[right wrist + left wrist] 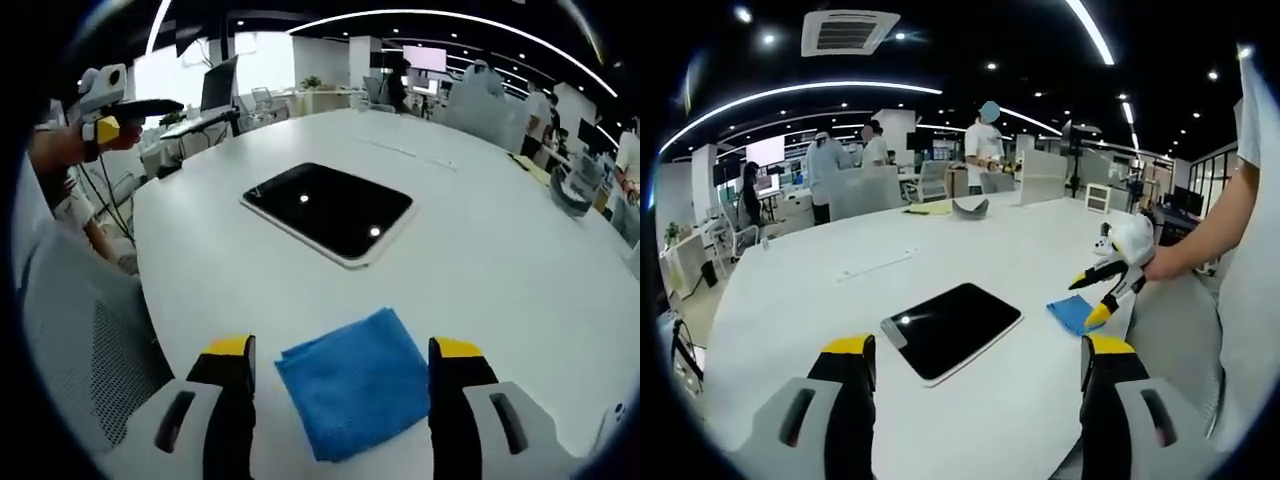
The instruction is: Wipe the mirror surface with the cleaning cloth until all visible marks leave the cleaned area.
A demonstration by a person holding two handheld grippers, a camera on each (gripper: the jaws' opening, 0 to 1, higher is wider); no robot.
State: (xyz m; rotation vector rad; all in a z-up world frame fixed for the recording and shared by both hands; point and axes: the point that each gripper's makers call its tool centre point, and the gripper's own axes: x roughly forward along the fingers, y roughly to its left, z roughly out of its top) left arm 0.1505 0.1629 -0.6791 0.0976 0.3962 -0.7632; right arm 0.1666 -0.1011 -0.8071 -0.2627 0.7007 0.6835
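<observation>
Your left tongs [978, 360] are released, jaws spread wide and holding nothing, poised above the near edge of the white surface [970, 240]. Just ahead of them lies the mirror [951, 331], a dark rectangular slab with a pale rim, flat on the surface and turned at an angle to the edge. Beside it, towards your right tongs [1092, 300], sits the blue cleaning cloth [1076, 313], close to the surface's edge. In the left gripper view those right tongs hang over the cloth with yellow tips pointing down at it; whether they touch it you cannot tell from there.

In the right gripper view your right tongs [342, 362] are also released, jaws apart on either side of the cleaning cloth [357, 385], which lies flat and slightly rumpled near the edge of the surface [500, 250]. The mirror [328, 210] lies beyond the cloth, apart from it, reflecting small ceiling lights. Your left tongs [130, 112] appear at the upper left, off the surface's edge. A grey mesh chair [75, 330] stands against the near edge. At the surface's far edge lie a grey curved object [971, 208] and yellow papers [928, 208], with people standing behind.
</observation>
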